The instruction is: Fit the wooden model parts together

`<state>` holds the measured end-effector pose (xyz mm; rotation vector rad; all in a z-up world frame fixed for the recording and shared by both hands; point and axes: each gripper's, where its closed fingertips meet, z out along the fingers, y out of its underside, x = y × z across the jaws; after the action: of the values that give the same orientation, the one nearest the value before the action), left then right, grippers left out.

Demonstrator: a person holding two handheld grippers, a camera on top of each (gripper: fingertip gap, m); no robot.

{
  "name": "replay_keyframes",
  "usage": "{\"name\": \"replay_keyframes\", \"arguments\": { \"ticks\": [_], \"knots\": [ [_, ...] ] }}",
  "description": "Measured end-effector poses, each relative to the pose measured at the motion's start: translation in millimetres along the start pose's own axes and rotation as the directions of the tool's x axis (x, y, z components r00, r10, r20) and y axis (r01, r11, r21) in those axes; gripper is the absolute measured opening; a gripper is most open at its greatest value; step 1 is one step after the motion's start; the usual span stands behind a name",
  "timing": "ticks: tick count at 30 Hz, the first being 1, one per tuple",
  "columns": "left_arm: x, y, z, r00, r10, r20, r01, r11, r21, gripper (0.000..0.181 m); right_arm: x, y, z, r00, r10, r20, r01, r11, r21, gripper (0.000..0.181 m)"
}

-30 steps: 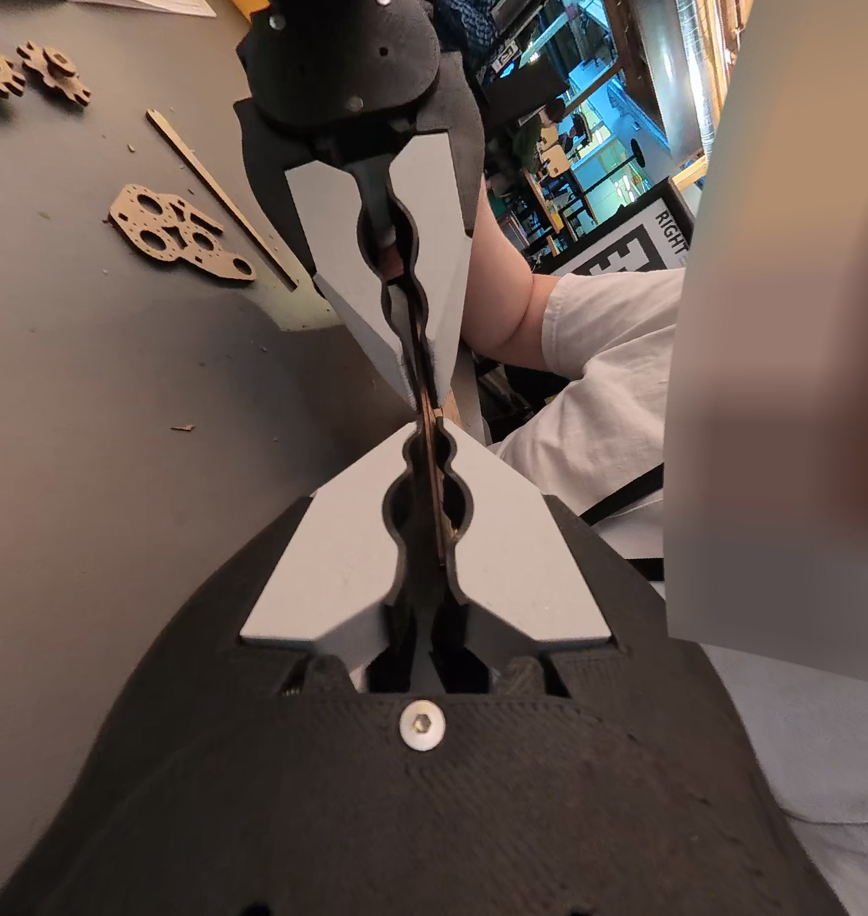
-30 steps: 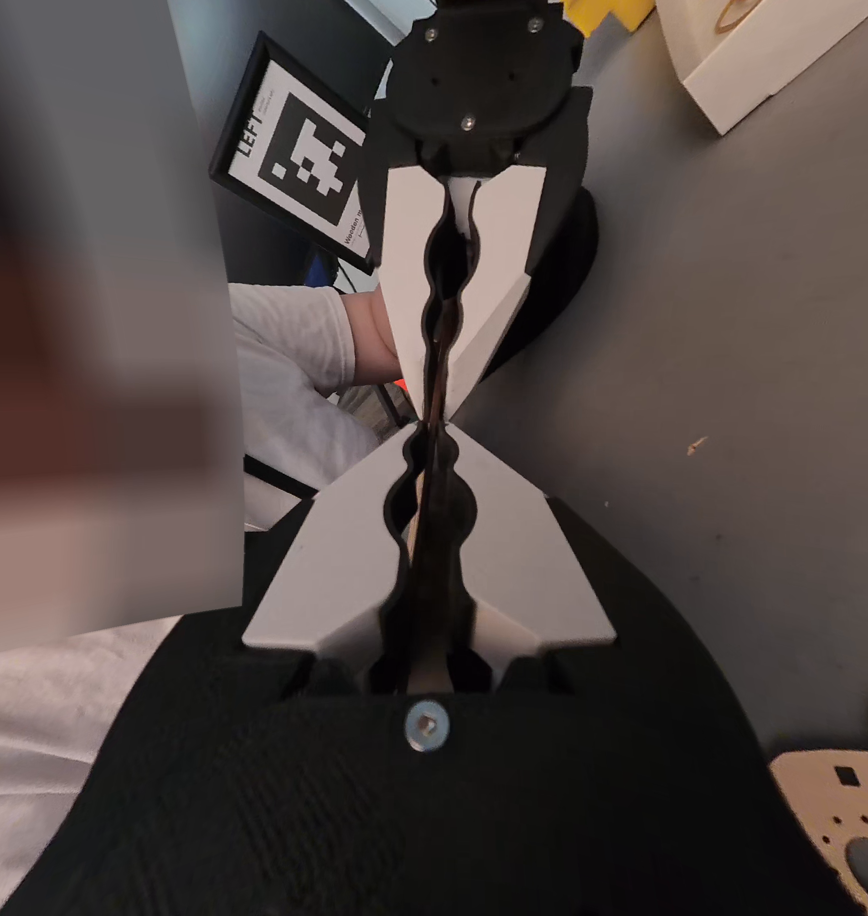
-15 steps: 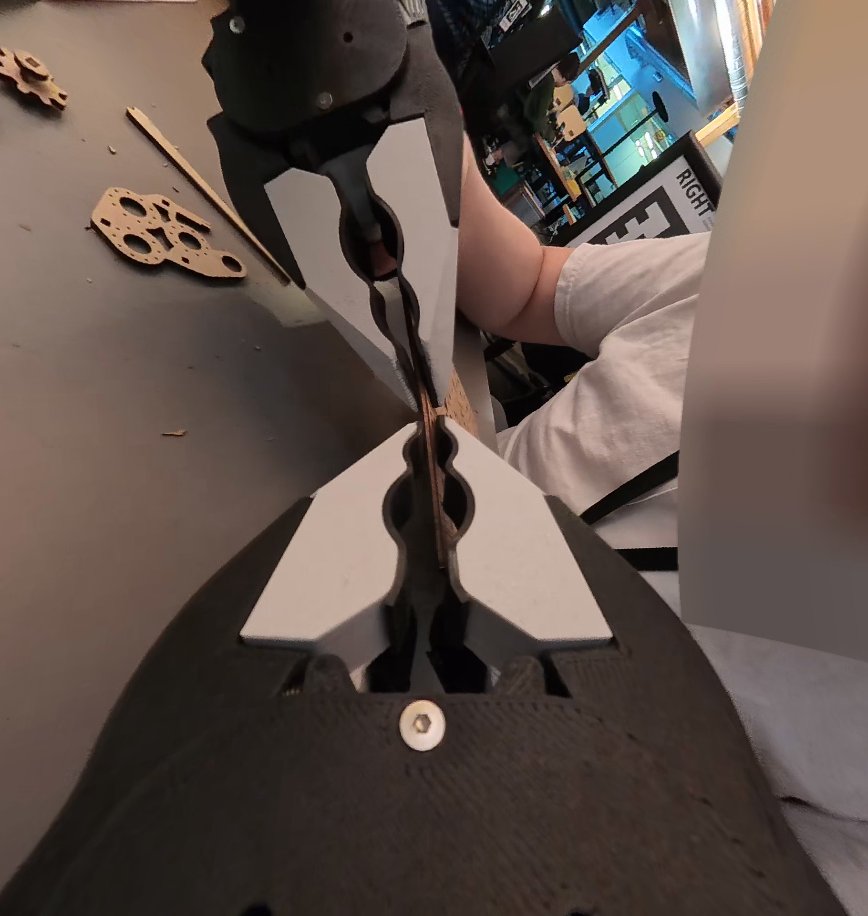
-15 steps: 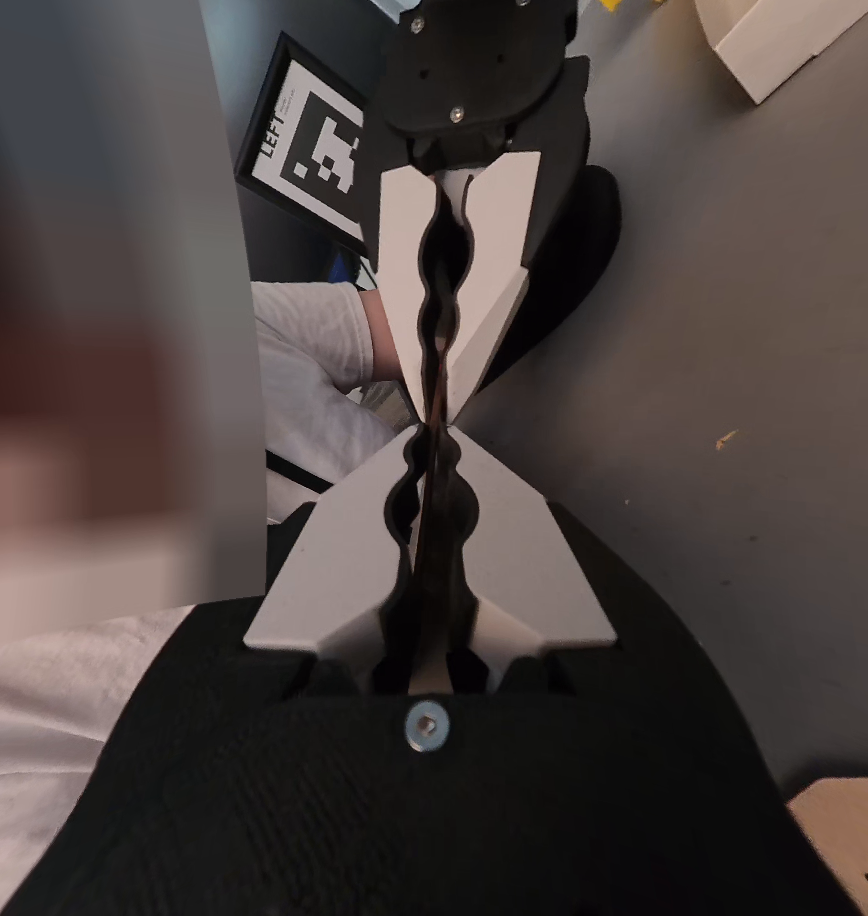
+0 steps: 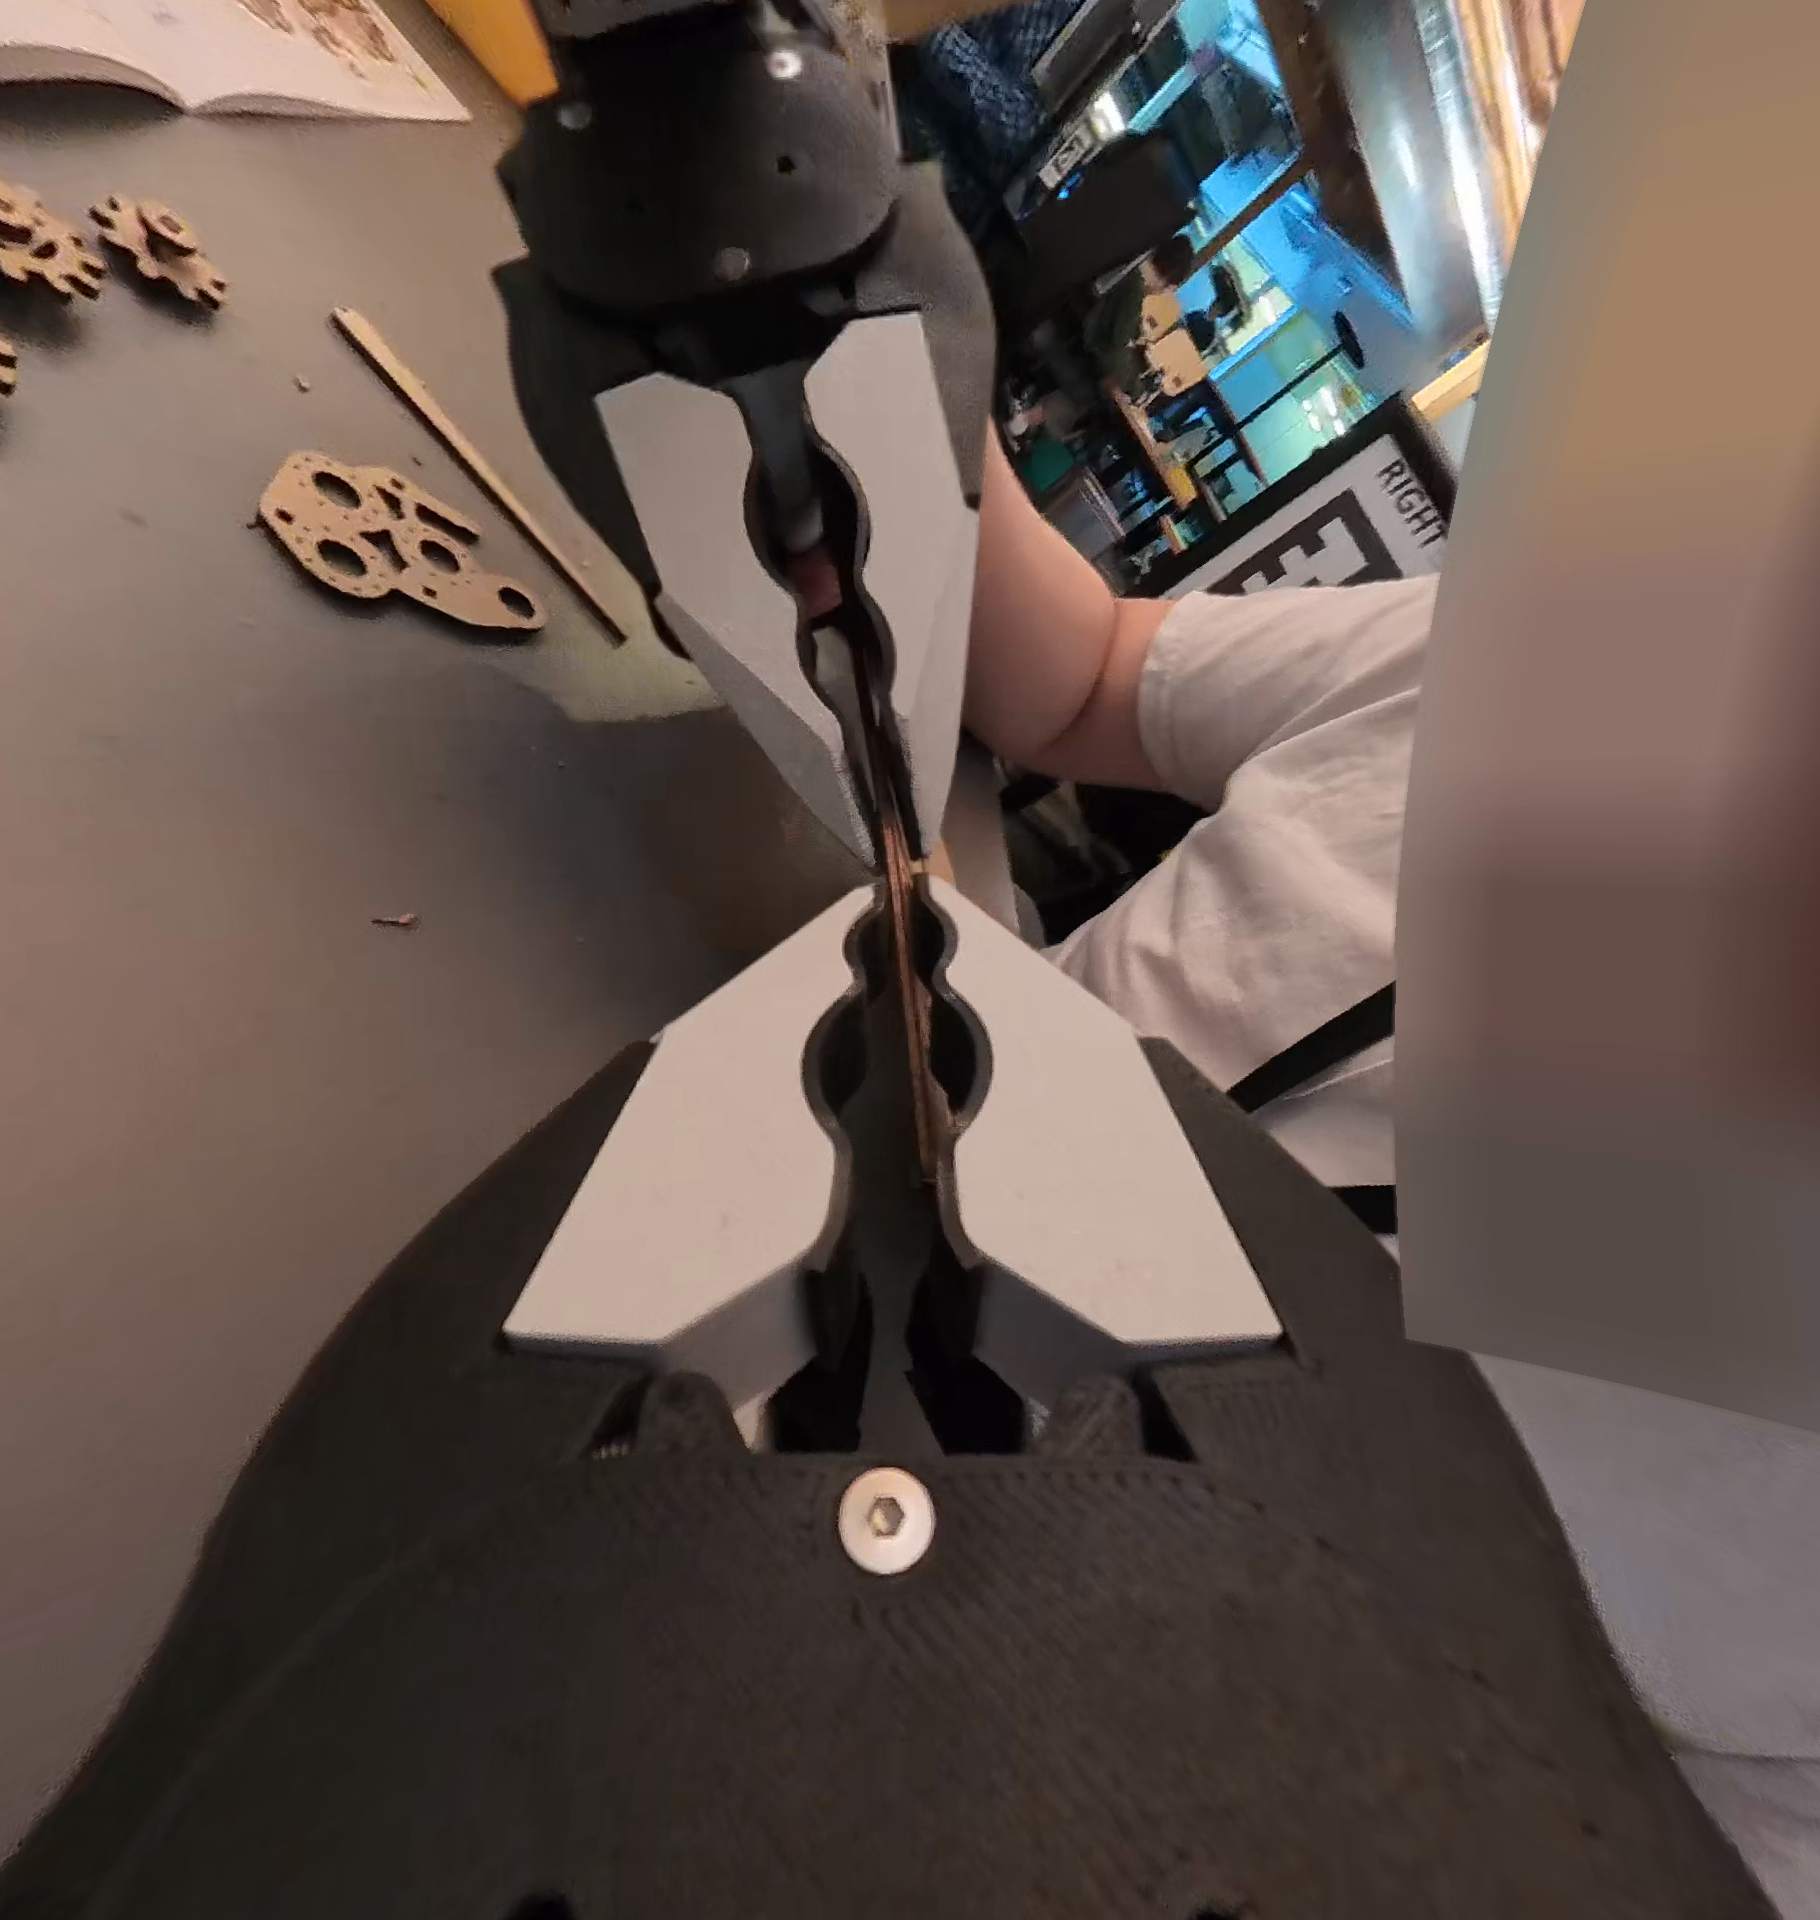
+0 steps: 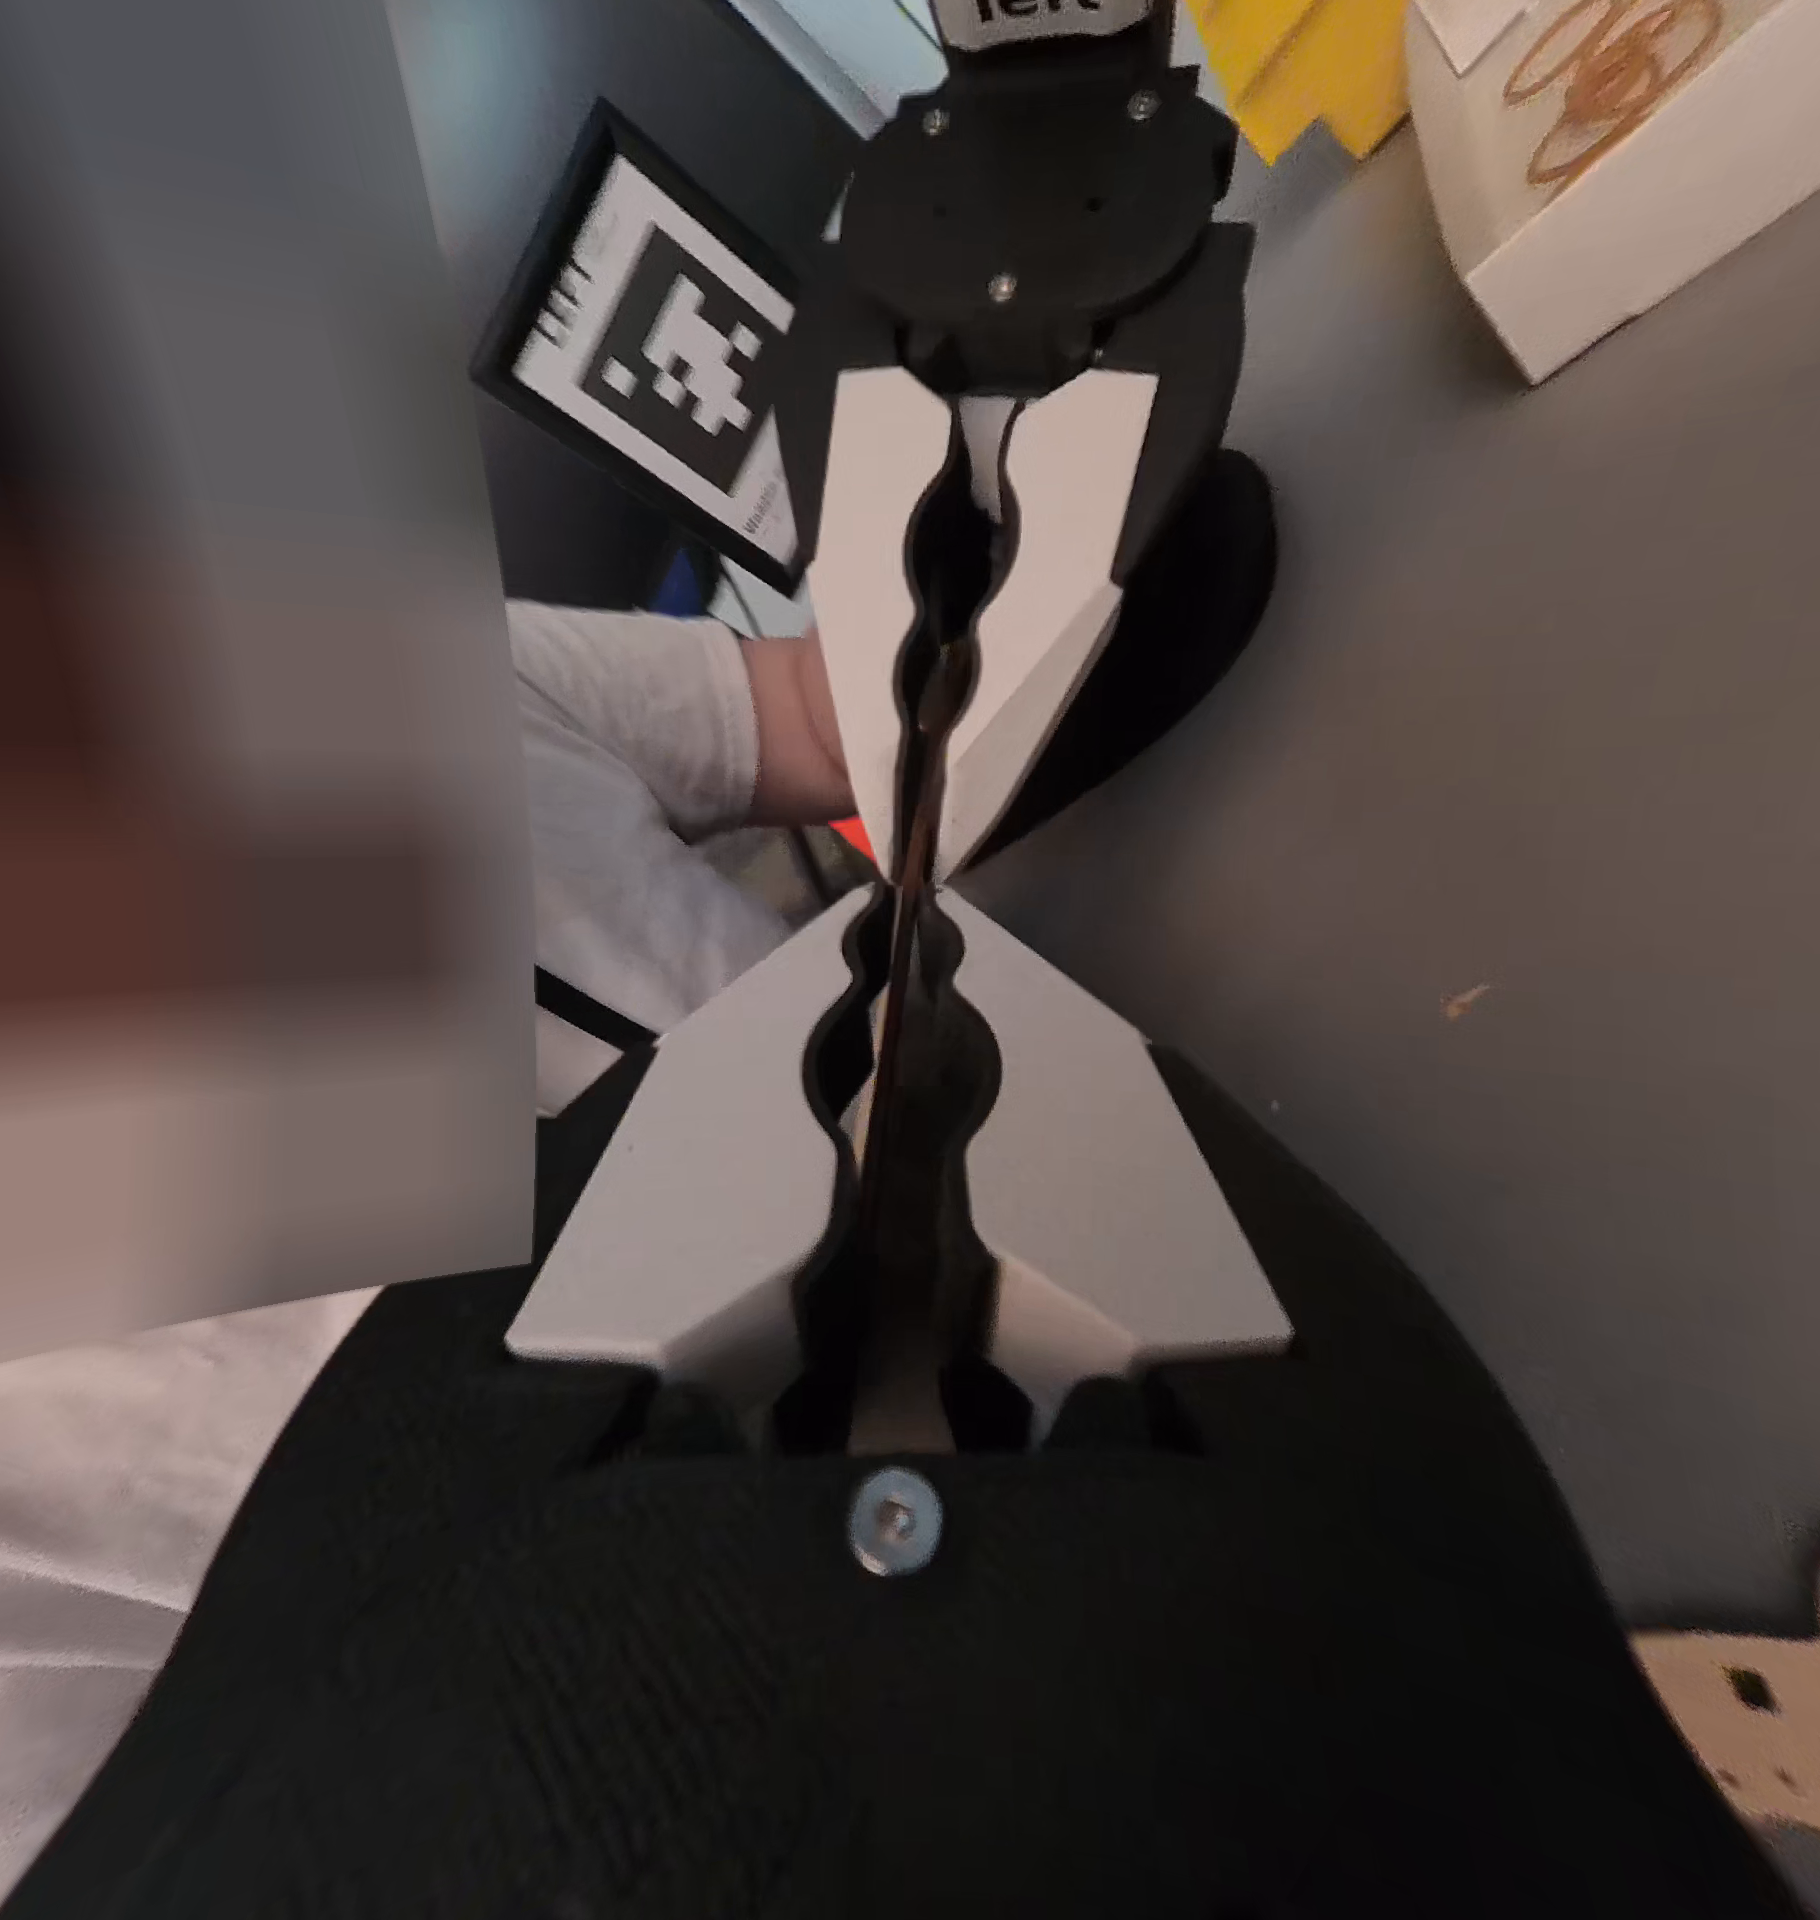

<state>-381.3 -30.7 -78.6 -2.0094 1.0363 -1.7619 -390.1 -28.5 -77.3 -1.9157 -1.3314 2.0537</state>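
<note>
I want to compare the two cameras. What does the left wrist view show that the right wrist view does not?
Only the left wrist view shows the brown toothed wooden gears, the flat perforated wooden plate, the thin wooden stick and the open booklet.

Only the right wrist view shows the white box and the yellow object.

Both show the left gripper and right gripper tip to tip, shut on thin wooden parts, above the grey table.

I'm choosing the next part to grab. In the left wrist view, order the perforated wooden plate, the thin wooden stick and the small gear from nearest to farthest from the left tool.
1. perforated wooden plate, left, nearest the left tool
2. thin wooden stick, just beyond
3. small gear, far upper left
</note>
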Motion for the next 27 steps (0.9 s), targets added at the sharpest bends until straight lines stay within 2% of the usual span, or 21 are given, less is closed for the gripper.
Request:
{"name": "replay_keyframes", "arguments": {
  "ticks": [1, 4, 6, 10, 12, 15, 17, 19, 22, 24, 27],
  "knots": [
    [-3, 1, 0, 1.000, 0.008, 0.024, -0.008, 1.000, -0.007, 0.002, 3, 3, -1, 0.998, -0.042, -0.040, 0.041, 0.999, -0.027, 0.004],
    [-2, 0, -4, 1.000, -0.002, 0.023, 0.002, 1.000, 0.001, 0.001, 6, -4, -10, 0.991, -0.088, -0.105, 0.090, 0.996, 0.016, 0.024],
    [-3, -2, -8, 0.999, -0.019, 0.026, 0.018, 1.000, 0.014, 0.001, 3, -21, -22, 0.971, -0.179, -0.155, 0.195, 0.977, 0.091, 0.023],
    [-1, -7, -16, 0.998, 0.010, 0.056, -0.012, 0.999, 0.035, 0.001, -26, -49, -45, 0.926, -0.317, -0.204, 0.361, 0.903, 0.235, 0.022],
    [0, -9, -20, 0.998, 0.016, 0.067, -0.018, 0.999, 0.043, 0.001, -28, -54, -55, 0.898, -0.347, -0.269, 0.413, 0.877, 0.246, 0.022],
    [1, -12, -28, 0.994, 0.006, 0.106, -0.012, 0.998, 0.059, 0.001, -25, -58, -61, 0.836, -0.352, -0.420, 0.462, 0.865, 0.194, 0.022],
    [4, -21, -35, 0.989, 0.001, 0.148, -0.017, 0.994, 0.109, 0.001, -35, -63, -52, 0.755, -0.386, -0.530, 0.519, 0.845, 0.125, 0.025],
    [11, -35, -44, 0.981, -0.027, 0.194, -0.013, 0.979, 0.206, 0.001, -48, -60, -30, 0.665, -0.441, -0.603, 0.568, 0.823, 0.024, 0.029],
    [25, -46, -61, 0.931, -0.026, 0.365, -0.090, 0.951, 0.296, 0.002, -63, -54, 4, 0.559, -0.480, -0.676, 0.638, 0.770, -0.018, 0.038],
    [38, -44, -68, 0.875, -0.011, 0.484, -0.164, 0.934, 0.318, 0.002, -62, -48, 18, 0.556, -0.424, -0.714, 0.614, 0.789, 0.010, 0.038],
    [55, -35, -75, 0.743, 0.011, 0.670, -0.296, 0.902, 0.314, 0.001, -62, -43, 24, 0.662, -0.305, -0.685, 0.528, 0.838, 0.138, 0.038]
  ]
}}
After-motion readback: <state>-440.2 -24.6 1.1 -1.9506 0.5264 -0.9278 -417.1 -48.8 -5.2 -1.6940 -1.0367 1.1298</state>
